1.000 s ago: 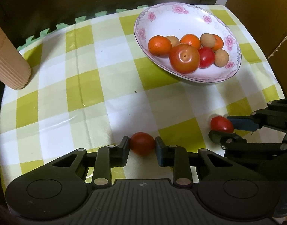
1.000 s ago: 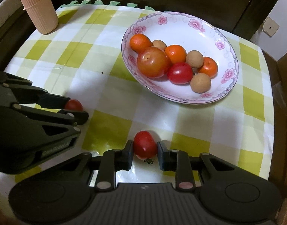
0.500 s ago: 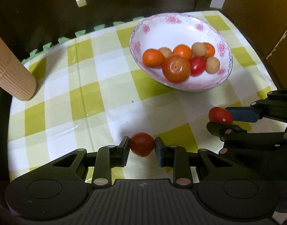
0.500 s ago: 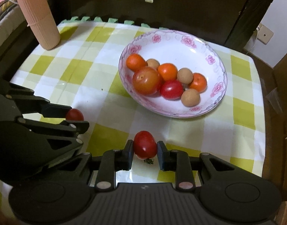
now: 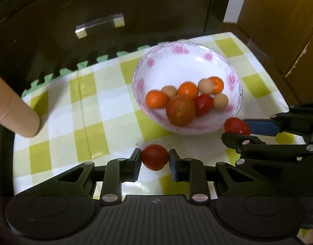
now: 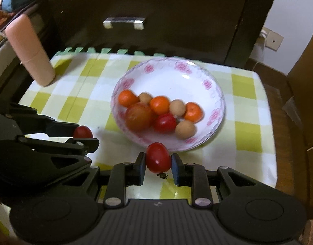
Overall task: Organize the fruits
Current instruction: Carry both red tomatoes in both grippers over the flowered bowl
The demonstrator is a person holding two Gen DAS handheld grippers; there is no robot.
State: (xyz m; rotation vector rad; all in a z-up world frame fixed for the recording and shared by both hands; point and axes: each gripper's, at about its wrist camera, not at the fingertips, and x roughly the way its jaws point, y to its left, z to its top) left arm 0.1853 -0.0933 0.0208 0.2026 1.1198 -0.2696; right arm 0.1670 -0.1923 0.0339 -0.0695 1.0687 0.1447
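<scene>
My left gripper (image 5: 154, 159) is shut on a red cherry tomato (image 5: 154, 156) and holds it above the checked cloth, short of the bowl. My right gripper (image 6: 158, 162) is shut on a second red cherry tomato (image 6: 158, 157) just in front of the bowl's near rim. Each gripper also shows in the other's view: the right one (image 5: 237, 129) with its tomato (image 5: 236, 126) at the right, the left one (image 6: 82, 135) with its tomato (image 6: 82, 132) at the left. The white bowl with pink flowers (image 5: 183, 61) (image 6: 172, 69) holds oranges, tomatoes and pale round fruits.
A pink ribbed cylinder (image 6: 28, 51) (image 5: 12, 116) stands at the table's back left corner. A dark cabinet with a metal drawer handle (image 5: 99, 25) (image 6: 124, 22) rises behind the table. The yellow-and-white checked cloth (image 5: 85, 102) covers the table; brown panels stand to the right.
Both grippers have lifted their tomatoes off the cloth and pulled up and back, so the bowl looks farther and the cabinet handle has come into view.
</scene>
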